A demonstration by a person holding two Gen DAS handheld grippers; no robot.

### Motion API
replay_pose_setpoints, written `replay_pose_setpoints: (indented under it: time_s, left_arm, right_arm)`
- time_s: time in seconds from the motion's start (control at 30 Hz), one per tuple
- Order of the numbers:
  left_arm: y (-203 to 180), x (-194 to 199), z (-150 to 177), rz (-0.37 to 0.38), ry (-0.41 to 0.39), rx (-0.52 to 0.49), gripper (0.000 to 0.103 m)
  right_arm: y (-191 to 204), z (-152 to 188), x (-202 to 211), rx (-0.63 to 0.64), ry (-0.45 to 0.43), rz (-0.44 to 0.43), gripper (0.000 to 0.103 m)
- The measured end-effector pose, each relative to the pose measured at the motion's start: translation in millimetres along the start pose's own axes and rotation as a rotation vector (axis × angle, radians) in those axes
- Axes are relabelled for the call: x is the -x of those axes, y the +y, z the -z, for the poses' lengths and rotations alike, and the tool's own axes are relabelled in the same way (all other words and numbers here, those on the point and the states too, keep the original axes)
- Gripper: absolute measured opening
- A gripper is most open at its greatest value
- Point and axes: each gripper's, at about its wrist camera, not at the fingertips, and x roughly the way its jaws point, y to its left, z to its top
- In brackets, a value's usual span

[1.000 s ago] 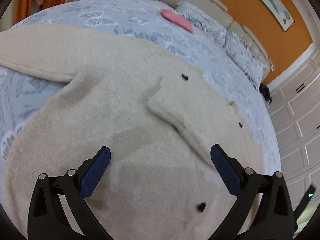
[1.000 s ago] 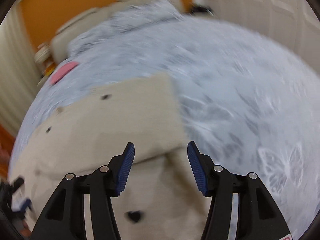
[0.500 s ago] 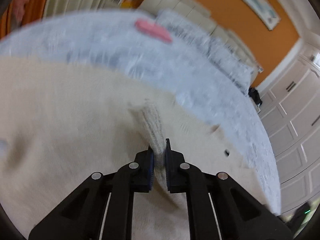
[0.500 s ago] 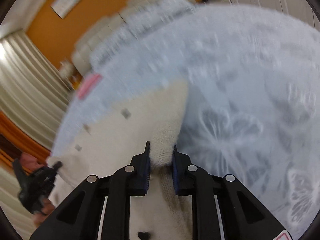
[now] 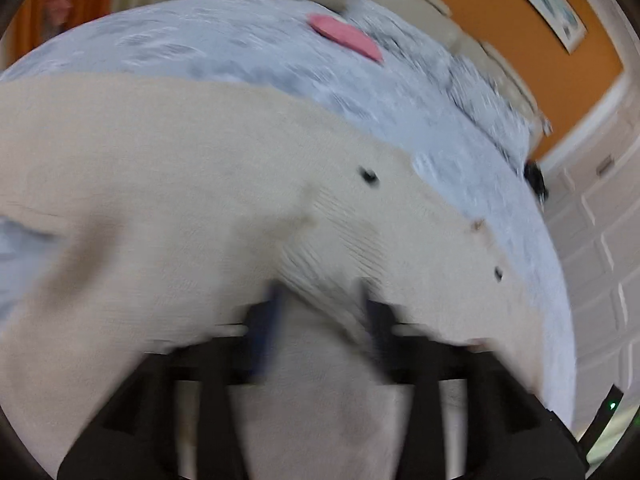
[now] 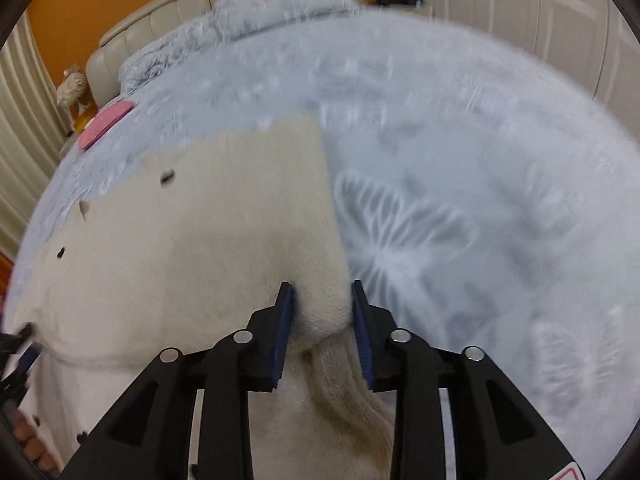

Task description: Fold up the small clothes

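**Cardigan being released onto the bed mid-fold**

Cardigan, a cream knit with small dark buttons, is lying spread on the grey-blue patterned bed, its straight edge running toward the headboard end. A pink item is resting well apart, near the pillows.

The left gripper is badly blurred, but its fingers are being seen standing apart, having just been opening, with a ribbed fold of the knit lying between them and apparently not pressed. The right gripper is poised at the cardigan's near right edge; its fingers have likewise just been opening, and a bunched fold is sitting between them, looking loose rather than pinched.

The knit is being judged soft, light and limp, likely to sag, stretch and drag rather than slide flat. Hold is probably best taken at firm edges, the ribbed cuff or hem corners, with both layers being pinched together.
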Motion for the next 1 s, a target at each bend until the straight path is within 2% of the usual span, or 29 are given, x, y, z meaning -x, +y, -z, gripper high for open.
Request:
replay_pose_setpoints:
  time_s: [0.03,0.1,0.13,0.17,0.23,0.27,0.37,0.5,0.6,0.77,0.87,1.0]
  left_arm:
    - [13,17,-5,-0.004,-0.043,0.031,0.089]
    - [41,43,-18,-0.014,-0.122,0.084,0.093]
    - [66,57,-29,-0.043,-0.154,0.127,0.094]
    - [82,65,-36,-0.077,-0.167,0.157,0.095]
    - [130,81,-57,-0.205,-0.195,0.247,0.095]
    - [154,87,-67,-0.276,-0.202,0.289,0.095]
    - [225,102,-88,-0.423,-0.21,0.442,0.095]
    - [297,115,-94,-0.501,-0.228,0.641,0.095]
    - [319,118,-88,-0.511,-0.255,0.691,0.096]
    - [313,108,-94,-0.598,-0.259,0.633,0.098]
    - [307,106,-96,-0.582,-0.29,0.626,0.098]
    - [297,103,-98,-0.529,-0.307,0.635,0.08]
  right_arm:
    - [5,-2,10,0.02,-0.036,0.022,0.032]
    - [21,-7,29,0.058,-0.078,0.021,0.059]
    - [22,-13,32,0.071,-0.073,-0.004,0.062]
    - [29,-13,34,0.09,-0.062,-0.033,0.062]
    - [42,-8,32,0.134,-0.019,-0.086,0.062]
    - [47,-6,30,0.151,-0.001,-0.095,0.062]
    - [70,6,21,0.218,0.064,-0.113,0.062]
    - [86,20,22,0.249,0.081,-0.138,0.062]
    - [95,23,22,0.269,0.085,-0.149,0.062]
    - [103,29,19,0.284,0.104,-0.155,0.062]
    - [104,30,17,0.281,0.113,-0.161,0.062]
    - [104,32,15,0.278,0.125,-0.168,0.062]
